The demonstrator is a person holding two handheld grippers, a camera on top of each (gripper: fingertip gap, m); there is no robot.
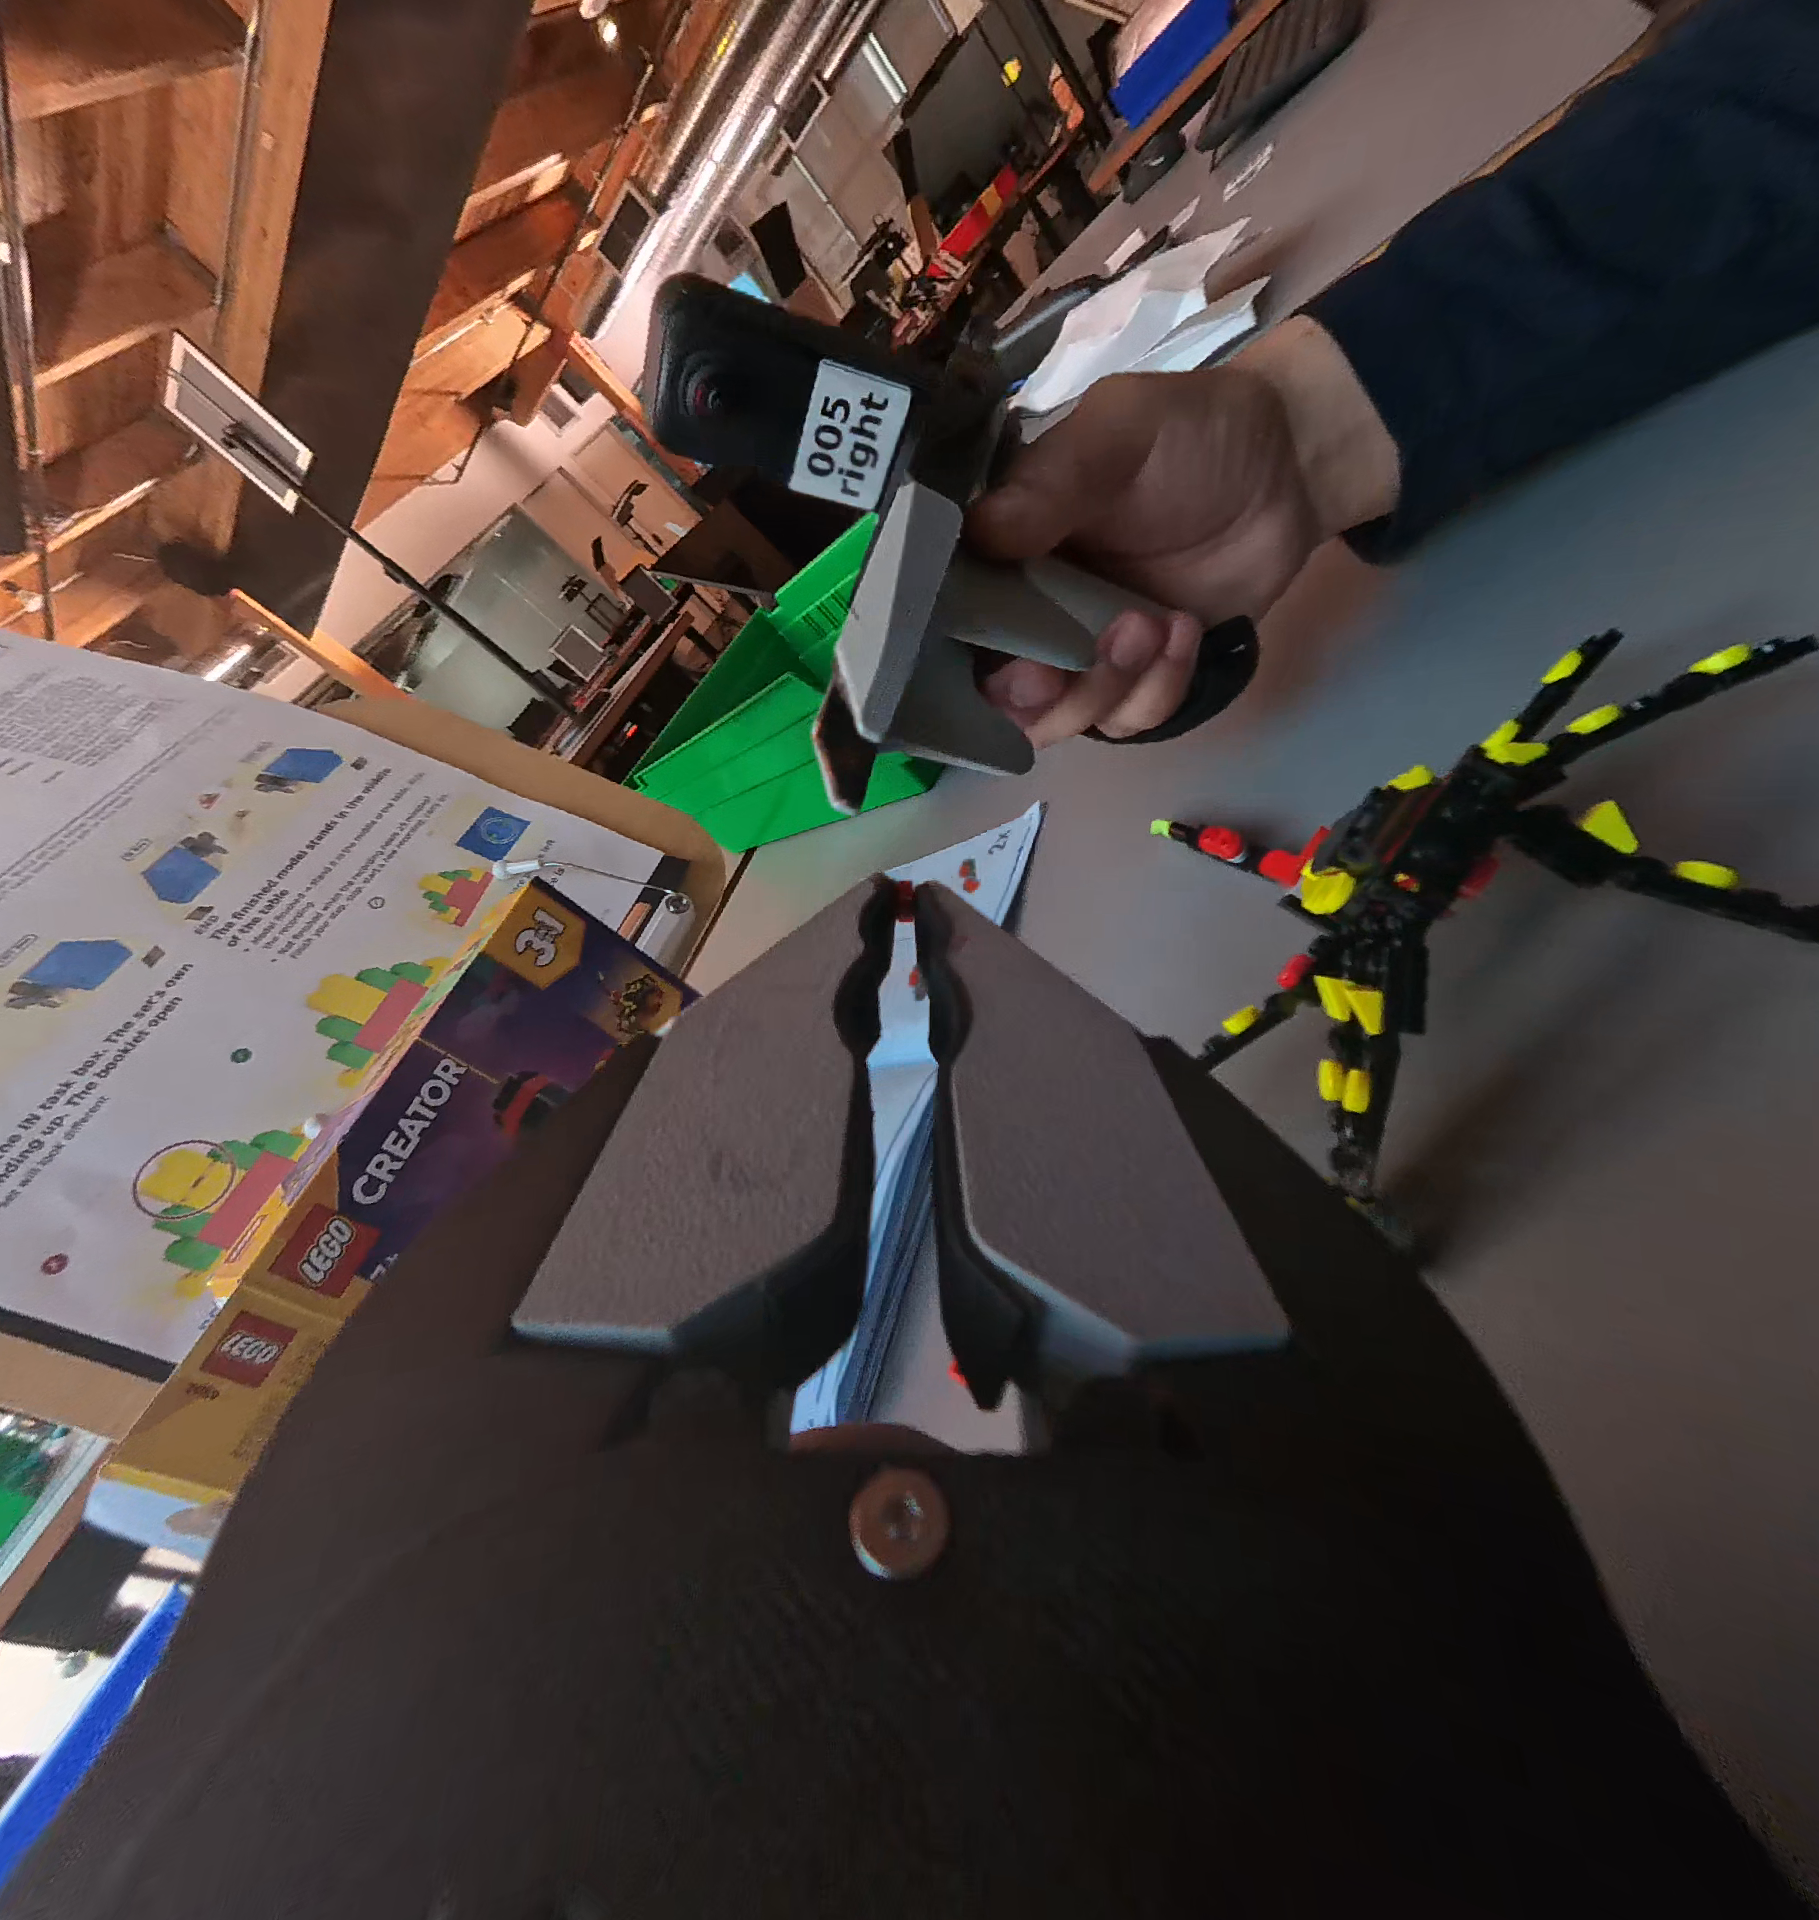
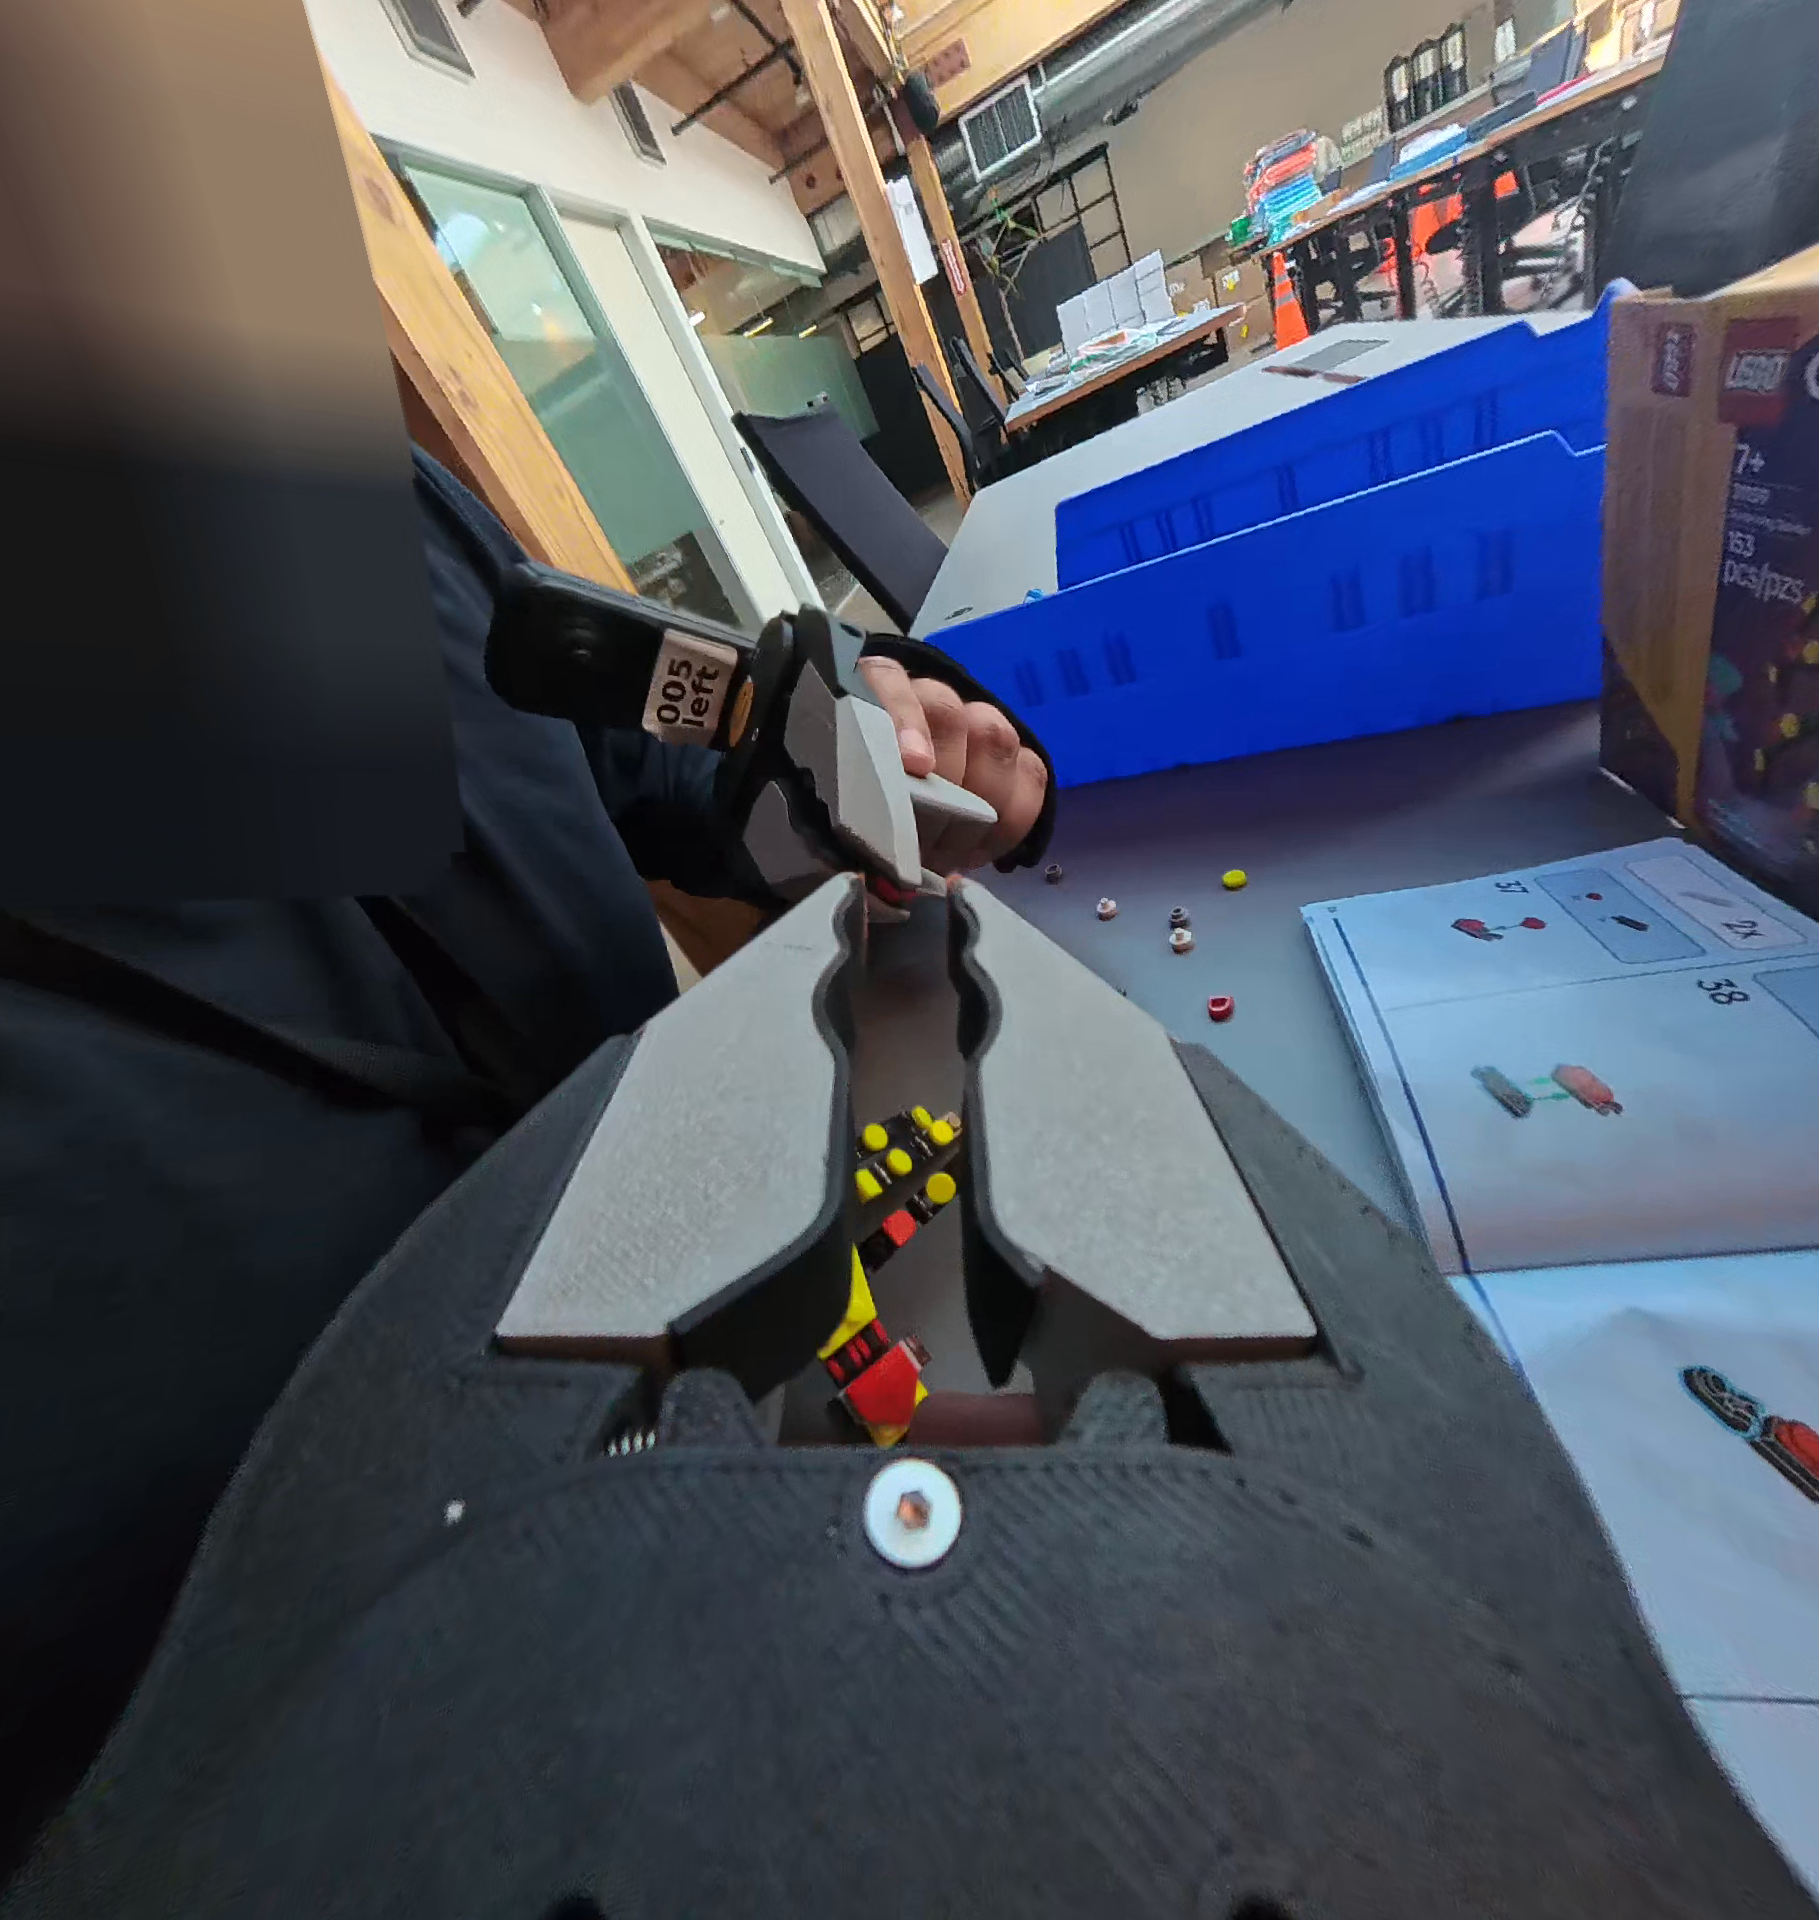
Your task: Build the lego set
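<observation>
My left gripper (image 1: pixel 903 896) is shut on a small red piece (image 1: pixel 903 900) at its fingertips, held above the open instruction booklet (image 1: pixel 998 868). In the right wrist view the left gripper (image 2: pixel 889 883) comes in from the left, with the red piece (image 2: pixel 889 888) at its tip. My right gripper (image 2: pixel 907 896) is narrowly open, its tips on either side of that red piece. A hand holds it above the table in the left wrist view (image 1: pixel 845 774). The black and yellow spider model (image 1: pixel 1393 883) stands on the grey table. Part of it shows below my right fingers (image 2: pixel 900 1174).
Several small loose pieces lie on the table, among them a yellow stud (image 2: pixel 1235 879) and a red one (image 2: pixel 1220 1006). Blue bins (image 2: pixel 1300 623), the set's box (image 2: pixel 1736 582) and the booklet (image 2: pixel 1611 1039) lie ahead and right. A green bin (image 1: pixel 759 727) and a clipboard sheet (image 1: pixel 157 935) stand left.
</observation>
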